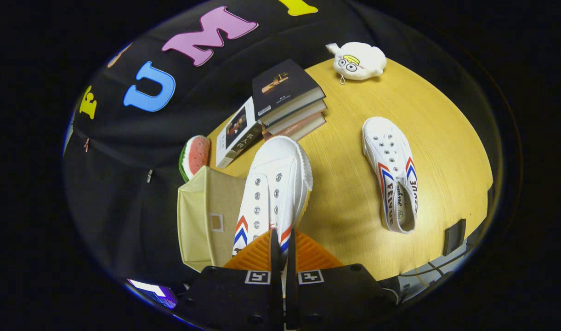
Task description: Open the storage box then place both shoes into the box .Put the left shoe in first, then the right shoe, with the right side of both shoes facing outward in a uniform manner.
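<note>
Gripper (280, 250) clamped on first shoe (273, 193), held beside storage box (206, 216); second shoe (393, 174) lies on table (445, 138), untouched. Neither boxed yet.

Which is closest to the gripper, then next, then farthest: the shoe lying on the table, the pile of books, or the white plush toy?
1. Shoe on the table, off to the side of the gripper.
2. Book stack, beyond the held shoe.
3. White plush toy, at the table's far edge.

The wooden worktop (427, 133) carries a stack of books (287, 99), a white plush toy (358, 60), a watermelon-slice toy (195, 156), a beige storage box (206, 216) and one white shoe (393, 172).
</note>
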Demonstrator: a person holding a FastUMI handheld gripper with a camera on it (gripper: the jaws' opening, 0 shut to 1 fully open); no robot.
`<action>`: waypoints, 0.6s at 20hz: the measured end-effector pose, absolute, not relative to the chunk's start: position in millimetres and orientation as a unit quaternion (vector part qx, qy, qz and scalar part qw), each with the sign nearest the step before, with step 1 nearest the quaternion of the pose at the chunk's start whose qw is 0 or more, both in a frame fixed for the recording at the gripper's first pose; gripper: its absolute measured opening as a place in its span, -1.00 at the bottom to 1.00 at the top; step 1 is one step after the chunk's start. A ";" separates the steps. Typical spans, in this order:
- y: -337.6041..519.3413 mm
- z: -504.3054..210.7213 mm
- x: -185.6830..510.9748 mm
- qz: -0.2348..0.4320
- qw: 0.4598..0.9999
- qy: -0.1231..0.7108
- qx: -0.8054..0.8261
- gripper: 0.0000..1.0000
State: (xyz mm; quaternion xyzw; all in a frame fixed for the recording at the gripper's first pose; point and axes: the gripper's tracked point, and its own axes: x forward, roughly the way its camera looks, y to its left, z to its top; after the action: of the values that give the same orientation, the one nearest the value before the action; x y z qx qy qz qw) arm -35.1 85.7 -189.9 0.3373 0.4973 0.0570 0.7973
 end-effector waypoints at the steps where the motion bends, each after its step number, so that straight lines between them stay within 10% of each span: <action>1: 96.1 -182.2 -30.2 0.057 0.801 0.490 0.340 -0.86; 12: 229.3 -104.3 0.2 0.144 0.803 0.457 0.354 -0.86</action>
State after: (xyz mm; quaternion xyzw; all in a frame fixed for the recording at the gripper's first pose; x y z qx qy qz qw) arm 0.2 229.3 -104.3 0.3536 0.4569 0.1444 0.8034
